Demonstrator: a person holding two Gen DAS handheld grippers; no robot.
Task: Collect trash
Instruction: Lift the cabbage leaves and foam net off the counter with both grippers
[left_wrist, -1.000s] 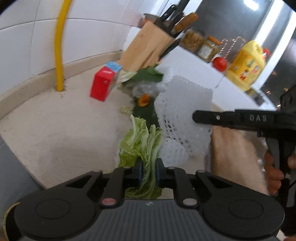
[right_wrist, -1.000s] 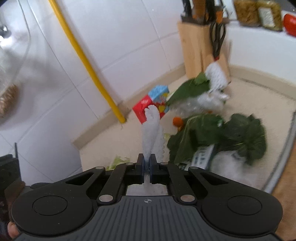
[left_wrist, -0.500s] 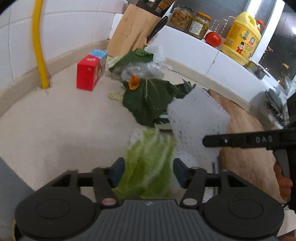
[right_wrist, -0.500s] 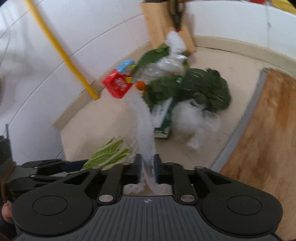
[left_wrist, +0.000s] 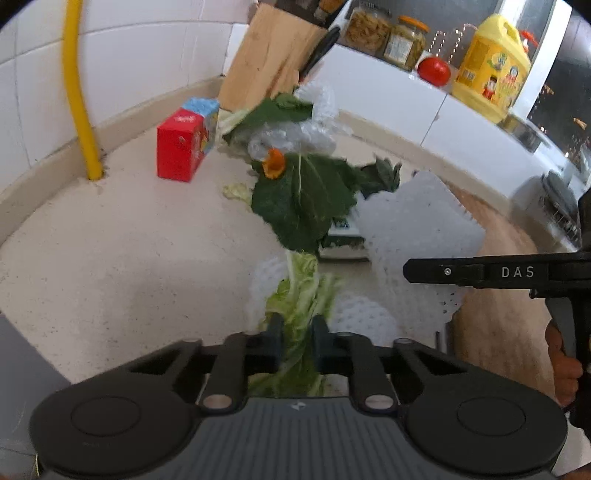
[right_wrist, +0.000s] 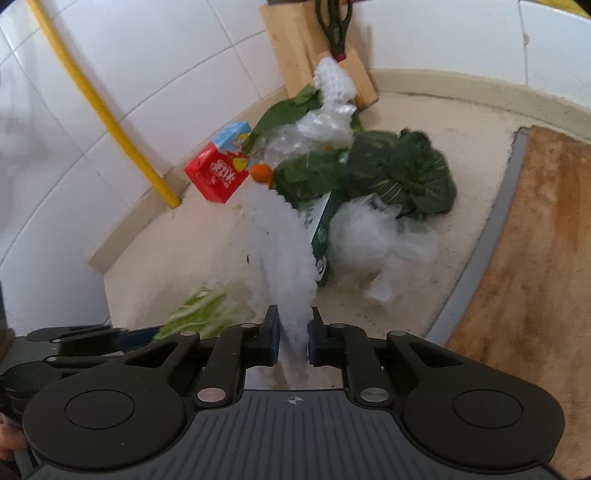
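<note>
On the speckled counter (left_wrist: 122, 258) by the tiled wall, both grippers carry trash: the left gripper (left_wrist: 298, 332) has just been closing and its jaws now pinch a pale cabbage leaf (left_wrist: 301, 295), while the right gripper (right_wrist: 292, 328), also just closing, clamps a white foam net (right_wrist: 284, 251). Beyond them lies the remaining heap: dark greens (left_wrist: 303, 203), crumpled clear plastic (right_wrist: 373, 240), a red carton (left_wrist: 181, 147) and a green box (right_wrist: 317, 229). Everything looks light and limp. The leaf will likely tear or slide if pulled by its frilly edge, so the thick rib is the better hold; the net is springy and compresses, wanting a bunched fold gripped firmly, else it may slip free
</note>
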